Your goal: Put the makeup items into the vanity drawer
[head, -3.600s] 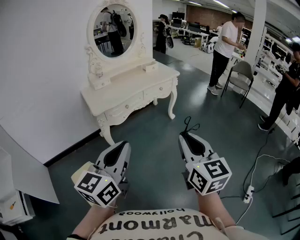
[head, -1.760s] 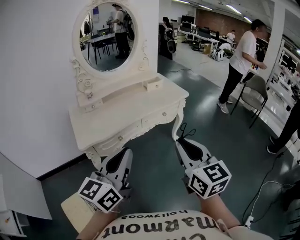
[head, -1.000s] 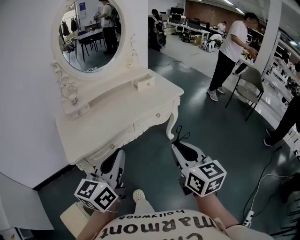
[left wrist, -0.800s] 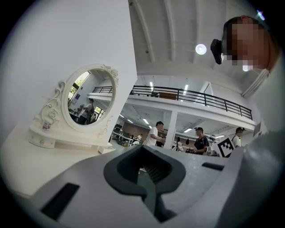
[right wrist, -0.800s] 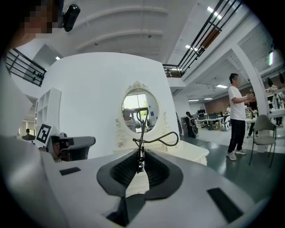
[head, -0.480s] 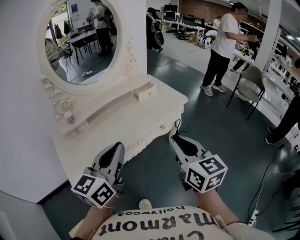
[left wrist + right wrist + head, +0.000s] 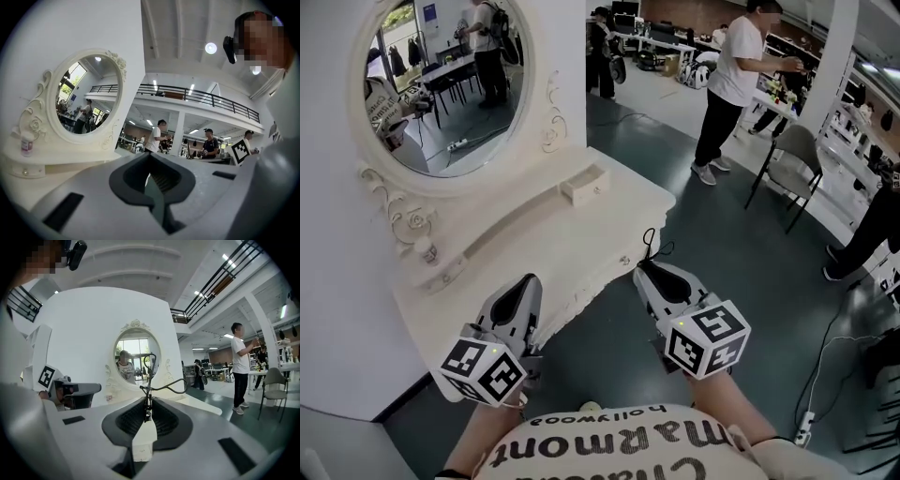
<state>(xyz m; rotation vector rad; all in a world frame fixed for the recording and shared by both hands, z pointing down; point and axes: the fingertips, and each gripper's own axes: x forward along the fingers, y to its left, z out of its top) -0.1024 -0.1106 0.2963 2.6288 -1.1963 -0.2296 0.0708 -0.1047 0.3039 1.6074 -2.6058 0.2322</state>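
approach step, i'd say: person's at the vanity (image 7: 546,246), nothing put away yet. right gripper (image 7: 651,268) is clamped on an eyelash curler (image 7: 149,376), its loops poking fwd over the tabletop edge. left gripper (image 7: 525,284) is pinched together, empty. next: left has to pull a drawer open so the curler can go in. front drawers aren't visible from here.

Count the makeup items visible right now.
2: a black wire eyelash curler clamped in the right gripper, and a small pink bottle on the white vanity's shelf. Others may be hidden.

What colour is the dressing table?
Creamy white all over; the dressing table shows best in the head view.
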